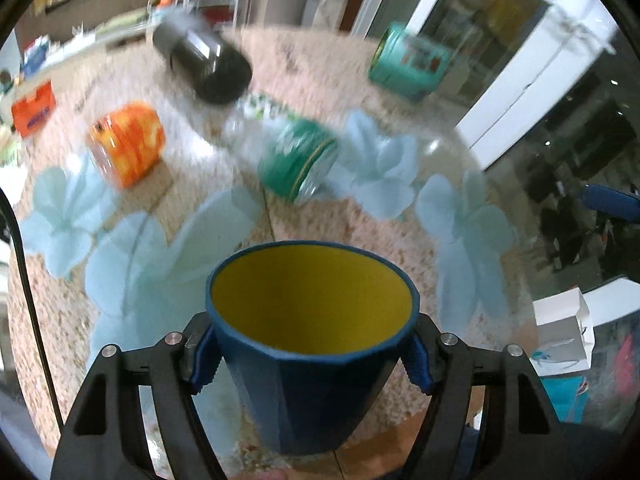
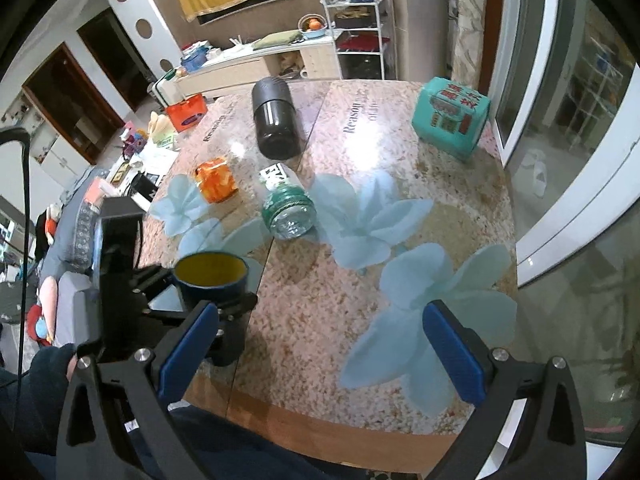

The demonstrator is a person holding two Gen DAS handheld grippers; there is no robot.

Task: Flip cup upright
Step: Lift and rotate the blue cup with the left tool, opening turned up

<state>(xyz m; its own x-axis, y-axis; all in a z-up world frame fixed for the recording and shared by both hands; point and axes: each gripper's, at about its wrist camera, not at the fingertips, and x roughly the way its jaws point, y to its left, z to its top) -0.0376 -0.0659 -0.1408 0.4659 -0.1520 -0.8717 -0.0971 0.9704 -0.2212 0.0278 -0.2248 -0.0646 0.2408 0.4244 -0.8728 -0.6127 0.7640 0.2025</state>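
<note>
**Cup gripped mouth-up at table's near edge**

Near the green-labelled bottle (image 2: 289,208), "Reason" is printed on the table (image 2: 400,280). Nearer than that bottle, the left gripper (image 1: 310,354) pinches the cup (image 1: 310,344), blue outside, yellow inside. Right gripper (image 2: 320,354) is spread wide.

Bright window daylight, tabletop (image 2: 400,128) glare, motion-blurred left view, fisheye-warped edges.
</note>
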